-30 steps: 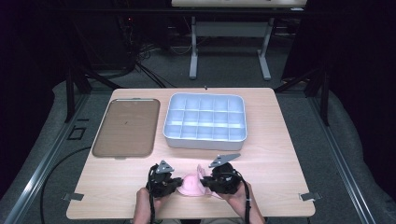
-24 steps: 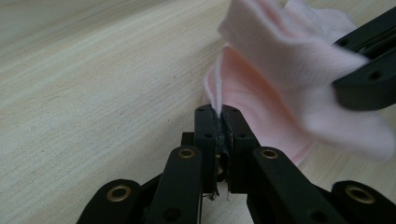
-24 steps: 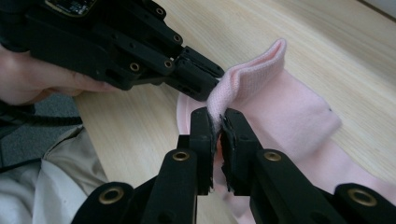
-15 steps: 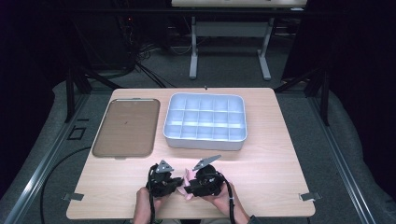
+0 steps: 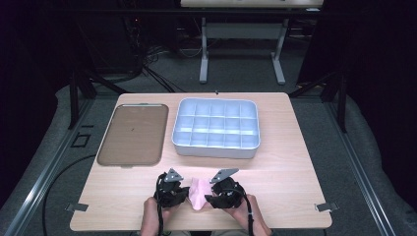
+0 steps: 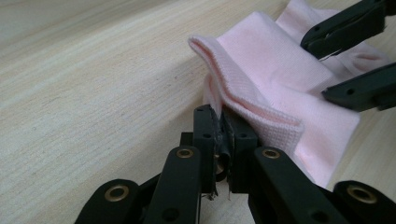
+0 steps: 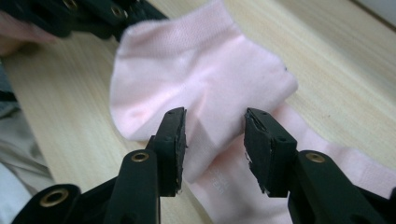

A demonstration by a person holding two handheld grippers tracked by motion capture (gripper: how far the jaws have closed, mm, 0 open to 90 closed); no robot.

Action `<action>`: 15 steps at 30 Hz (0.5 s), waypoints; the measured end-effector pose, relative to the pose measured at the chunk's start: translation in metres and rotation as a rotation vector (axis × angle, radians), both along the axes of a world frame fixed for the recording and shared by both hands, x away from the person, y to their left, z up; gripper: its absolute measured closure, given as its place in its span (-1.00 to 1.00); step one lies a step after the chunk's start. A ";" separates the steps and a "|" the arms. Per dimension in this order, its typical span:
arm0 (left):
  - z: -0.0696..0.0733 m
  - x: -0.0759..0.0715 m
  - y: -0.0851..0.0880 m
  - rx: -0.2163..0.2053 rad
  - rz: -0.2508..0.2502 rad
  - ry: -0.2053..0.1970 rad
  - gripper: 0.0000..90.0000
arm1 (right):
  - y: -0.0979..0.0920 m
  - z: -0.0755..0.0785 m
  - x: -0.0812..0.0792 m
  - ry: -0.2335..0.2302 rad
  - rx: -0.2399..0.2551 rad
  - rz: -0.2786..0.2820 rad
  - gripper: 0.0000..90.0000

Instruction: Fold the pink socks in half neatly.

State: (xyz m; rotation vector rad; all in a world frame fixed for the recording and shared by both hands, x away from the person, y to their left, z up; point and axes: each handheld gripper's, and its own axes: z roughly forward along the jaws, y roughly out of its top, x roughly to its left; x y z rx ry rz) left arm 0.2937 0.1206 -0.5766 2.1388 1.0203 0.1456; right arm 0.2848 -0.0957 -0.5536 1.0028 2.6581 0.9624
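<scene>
Socks [image 5: 199, 192], pink, lie at the near edge of the table [image 5: 295, 167], between both grippers. Left gripper [image 6: 219, 135] has its jaws pressed together, pinching a folded cuff edge. Right gripper [image 7: 212, 140] hangs over the fabric, jaws spread, gripping nothing.

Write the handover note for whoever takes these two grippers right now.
Left gripper: shut on the cuff edge of the pink sock, pinning it near the table's front edge.
Right gripper: open, jaws straddling the sock's folded part, nothing clamped.
Things: the sock lies between the two grippers, its upper half doubled over the rest. The white divided tray and the brown flat tray stand farther back, with nothing visible in them.
Done: one fold seems made.
Left: probably close the right gripper on the fold, finish folding, then place the sock, likely in a tray.
</scene>
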 end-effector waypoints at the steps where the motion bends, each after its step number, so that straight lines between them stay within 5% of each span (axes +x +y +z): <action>1: 0.000 0.000 0.000 0.003 0.001 -0.001 0.89 | 0.002 -0.004 -0.001 -0.013 -0.039 0.000 0.30; 7: 0.000 0.000 0.001 0.004 -0.004 -0.004 0.89 | 0.000 -0.010 -0.002 -0.026 -0.083 0.001 0.30; 15: 0.002 -0.002 0.003 -0.008 0.002 -0.009 0.83 | -0.005 -0.012 -0.001 -0.022 -0.062 0.003 0.14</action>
